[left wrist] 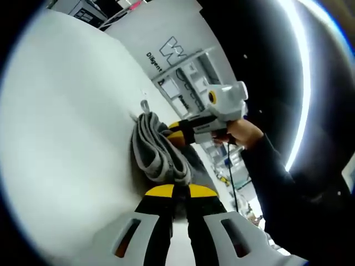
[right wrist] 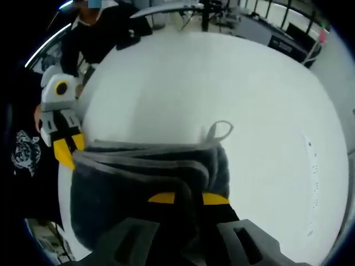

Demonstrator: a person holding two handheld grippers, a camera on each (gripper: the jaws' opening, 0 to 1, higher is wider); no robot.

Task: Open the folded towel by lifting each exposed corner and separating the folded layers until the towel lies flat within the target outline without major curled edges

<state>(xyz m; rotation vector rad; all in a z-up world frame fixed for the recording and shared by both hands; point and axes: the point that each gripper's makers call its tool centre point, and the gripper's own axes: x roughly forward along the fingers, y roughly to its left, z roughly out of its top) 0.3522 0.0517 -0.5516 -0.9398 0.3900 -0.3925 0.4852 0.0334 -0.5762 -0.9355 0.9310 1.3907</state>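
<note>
**Both grippers on folded towel, white desk**

Left gripper view: the left gripper is nearest, yellow-tipped jaws together, clamped on the near edge of the grey towel. Towel folded in several layers, bunched, resting on the white desk. A small hang loop sticks out at its far end. Just right of the towel, the right gripper meets the towel's side; a hand in a dark sleeve holds it. Beyond the desk, a wall with lettering and posted sheets.

Right gripper view: the right gripper sits nearest, jaws clamped on the towel. Stacked layers show along the towel's far edge, the loop at the far right corner. The left gripper grips the towel's left end. Farther off, bare desk, then a person in dark clothes at far left.
</note>
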